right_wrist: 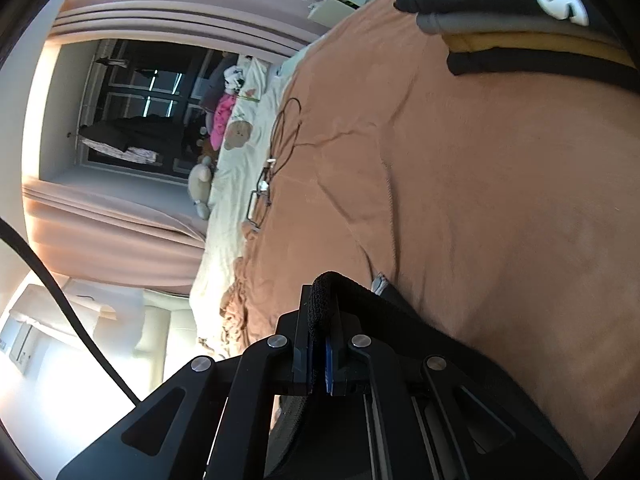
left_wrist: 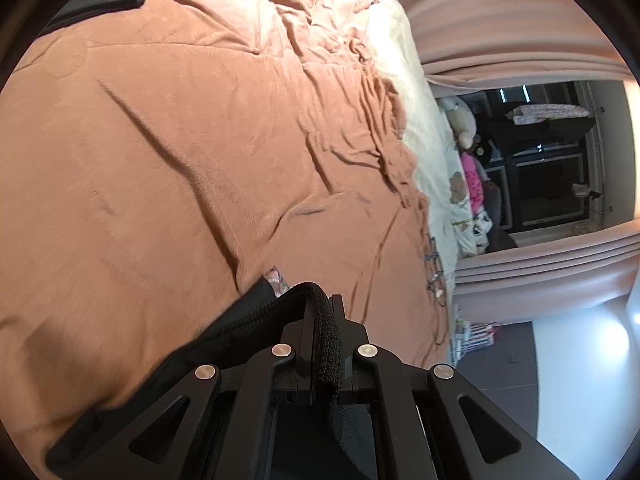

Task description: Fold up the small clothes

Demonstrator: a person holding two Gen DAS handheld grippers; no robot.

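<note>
Left wrist view looks across a bed covered by a rumpled orange-brown blanket (left_wrist: 168,168). The left gripper (left_wrist: 325,322) has its jaws pressed together on a thick ribbed hem of a black garment (left_wrist: 240,320), which passes between the fingers and trails off to the left over the blanket. A small patterned label (left_wrist: 279,278) shows just beside the cloth where it leaves the jaws. Beyond the blanket's far edge lies a cream sheet (left_wrist: 428,148) with stuffed toys (left_wrist: 462,120) near a dark window (left_wrist: 548,176), framed by pink curtains (left_wrist: 520,32).

In the right wrist view, the right gripper (right_wrist: 321,322) is likewise clamped on the black garment's (right_wrist: 384,312) ribbed edge, the cloth looping over the fingertips and running to the right and down along the blanket (right_wrist: 480,184). At the upper right, well apart from the gripper, rests a folded pile of clothes (right_wrist: 520,8), a black piece with white lettering on top. A thin black cable (right_wrist: 286,132) lies at the blanket's edge near the cream sheet (right_wrist: 240,168).
</note>
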